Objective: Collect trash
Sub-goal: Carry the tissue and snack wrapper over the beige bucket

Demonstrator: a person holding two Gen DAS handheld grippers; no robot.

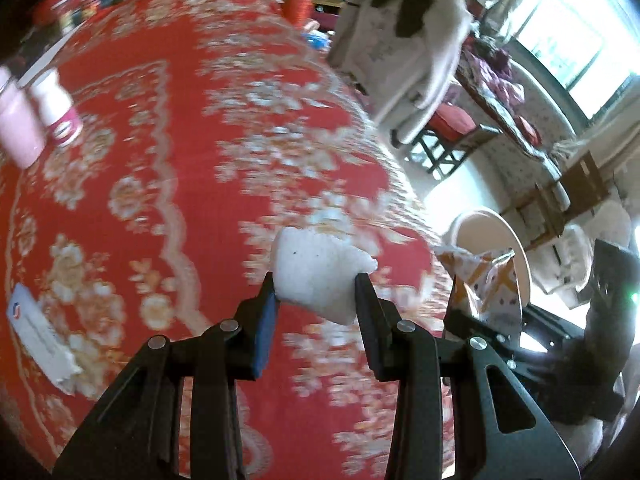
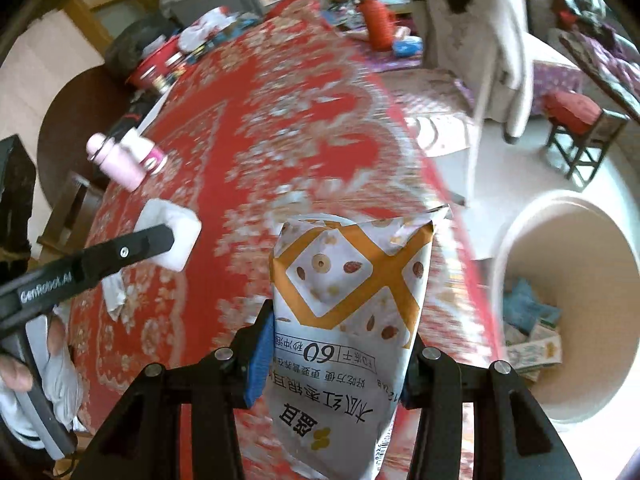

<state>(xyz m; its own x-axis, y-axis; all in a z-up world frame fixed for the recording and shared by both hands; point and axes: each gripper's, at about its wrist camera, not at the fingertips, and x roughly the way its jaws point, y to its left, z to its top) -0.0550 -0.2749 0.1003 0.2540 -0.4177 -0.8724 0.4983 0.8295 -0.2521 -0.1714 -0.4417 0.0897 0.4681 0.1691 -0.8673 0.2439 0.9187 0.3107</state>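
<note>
— So, where's the trash?
— My left gripper point(image 1: 316, 292) pinches a soft white foam chunk point(image 1: 318, 270); my right gripper point(image 2: 340, 354) clamps a crinkly printed pouch point(image 2: 344, 320), near the red tablecloth's point(image 2: 256, 128) edge.

Daylight floods both fisheye views from a window point(image 1: 568, 36) at upper right, blown out to white glare. Motion blur smears the red tablecloth point(image 1: 192, 152) pattern, while the gripper bodies stay sharp. Edges curve and darken to black.
</note>
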